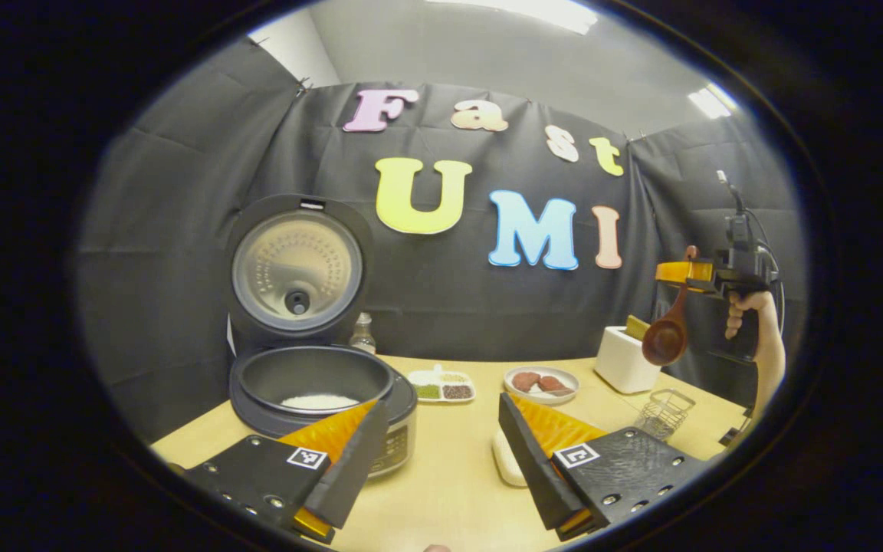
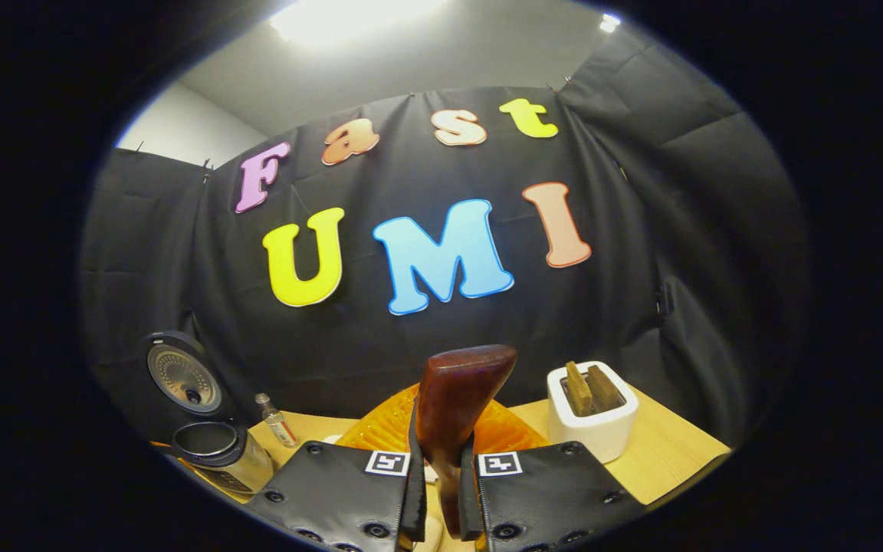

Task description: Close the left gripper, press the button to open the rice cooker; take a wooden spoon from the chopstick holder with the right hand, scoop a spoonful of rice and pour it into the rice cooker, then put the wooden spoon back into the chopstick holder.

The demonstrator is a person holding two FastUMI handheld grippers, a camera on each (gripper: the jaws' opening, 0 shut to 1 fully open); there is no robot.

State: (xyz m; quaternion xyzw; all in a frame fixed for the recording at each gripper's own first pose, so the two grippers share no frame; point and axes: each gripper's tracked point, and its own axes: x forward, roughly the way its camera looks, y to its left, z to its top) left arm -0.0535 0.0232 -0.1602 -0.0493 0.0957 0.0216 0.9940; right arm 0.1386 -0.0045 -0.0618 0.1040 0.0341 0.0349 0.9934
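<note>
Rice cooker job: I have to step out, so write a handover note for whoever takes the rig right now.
Left gripper: open, low in front of the rice cooker.
Right gripper: shut on the wooden spoon, held high above the wire chopstick holder.
Done: lid is up and white rice lies in the pot.
Left: I cannot tell whether the spoon bowl is empty; if it is, just put the spoon back in the holder.

toaster (image 1: 624, 359) holding toast | divided dish (image 1: 441, 386) | plate (image 1: 541, 383) | small bottle (image 1: 362, 334)
</note>
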